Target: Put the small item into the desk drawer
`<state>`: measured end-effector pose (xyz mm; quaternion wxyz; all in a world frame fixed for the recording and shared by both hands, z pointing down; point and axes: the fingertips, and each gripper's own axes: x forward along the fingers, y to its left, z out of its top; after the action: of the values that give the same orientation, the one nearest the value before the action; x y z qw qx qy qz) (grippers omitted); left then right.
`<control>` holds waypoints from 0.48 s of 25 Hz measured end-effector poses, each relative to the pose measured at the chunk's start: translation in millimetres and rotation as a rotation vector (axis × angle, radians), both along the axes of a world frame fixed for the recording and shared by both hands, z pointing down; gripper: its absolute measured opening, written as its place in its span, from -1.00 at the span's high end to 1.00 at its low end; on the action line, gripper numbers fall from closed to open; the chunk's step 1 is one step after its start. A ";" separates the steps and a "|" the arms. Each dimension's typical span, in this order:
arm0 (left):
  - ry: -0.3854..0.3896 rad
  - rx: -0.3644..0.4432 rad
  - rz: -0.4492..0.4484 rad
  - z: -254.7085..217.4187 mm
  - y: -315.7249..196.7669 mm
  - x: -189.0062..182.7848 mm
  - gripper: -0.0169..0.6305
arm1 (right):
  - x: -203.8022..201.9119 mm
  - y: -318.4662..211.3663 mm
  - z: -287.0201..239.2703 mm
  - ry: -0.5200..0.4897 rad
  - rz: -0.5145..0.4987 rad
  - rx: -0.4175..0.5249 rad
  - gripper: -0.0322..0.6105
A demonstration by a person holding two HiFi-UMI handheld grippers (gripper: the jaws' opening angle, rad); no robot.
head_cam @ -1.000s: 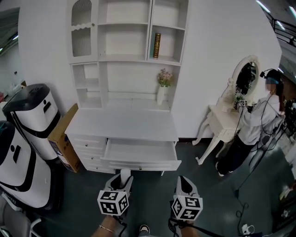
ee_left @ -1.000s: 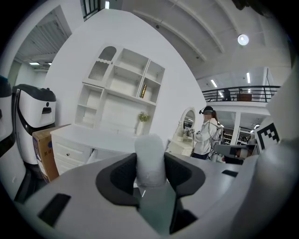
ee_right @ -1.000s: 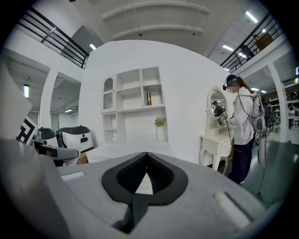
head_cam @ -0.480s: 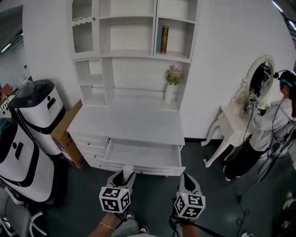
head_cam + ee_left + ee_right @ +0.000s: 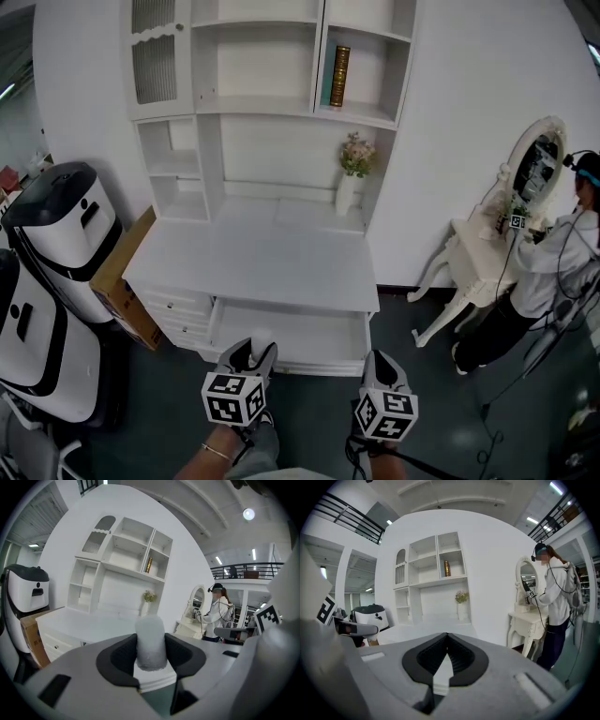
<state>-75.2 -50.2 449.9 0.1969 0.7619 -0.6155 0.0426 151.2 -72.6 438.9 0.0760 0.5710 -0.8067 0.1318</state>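
A small white fuzzy cylinder (image 5: 150,641) stands upright between the pads of my left gripper (image 5: 150,645), which is shut on it. In the head view the cylinder (image 5: 262,338) pokes out of the left gripper (image 5: 251,351) just in front of the open desk drawer (image 5: 298,341). The drawer is pulled out under the white desk top (image 5: 253,258), and its inside is bare white. My right gripper (image 5: 381,362) hangs beside the left one, before the drawer's right end. In the right gripper view its jaws (image 5: 447,641) meet at the tips with nothing between them.
A white hutch with a book (image 5: 339,75) and a vase of flowers (image 5: 354,173) rises behind the desk. Two white machines (image 5: 58,230) and a cardboard box (image 5: 122,277) stand at the left. At the right a person (image 5: 553,267) stands by a white vanity table (image 5: 473,248).
The desk and drawer have come closer and lower in the head view. Both grippers keep their places at the bottom of the view, and the left still holds the cylinder.
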 end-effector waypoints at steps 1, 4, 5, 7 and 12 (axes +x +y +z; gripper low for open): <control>0.002 0.002 0.002 -2.0 -13.1 -4.8 0.42 | -5.0 -12.1 -2.8 0.001 0.002 0.003 0.89; 0.005 0.012 0.012 -9.3 -52.4 -20.6 0.42 | -20.6 -48.3 -12.5 0.007 0.007 0.015 0.89; 0.004 0.015 0.015 -11.8 -65.0 -26.5 0.42 | -25.9 -60.3 -15.3 0.010 0.010 0.019 0.89; 0.004 0.023 0.021 -16.3 -89.9 -38.3 0.42 | -36.7 -84.2 -19.9 0.009 0.017 0.026 0.89; 0.006 0.033 0.034 -22.9 -145.1 -67.5 0.42 | -68.9 -137.5 -28.7 0.012 0.023 0.039 0.89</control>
<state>-142.7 -195.3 427.0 0.1857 0.7755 -0.6025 0.0334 82.4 -210.1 410.3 0.0683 0.5824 -0.8020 0.1133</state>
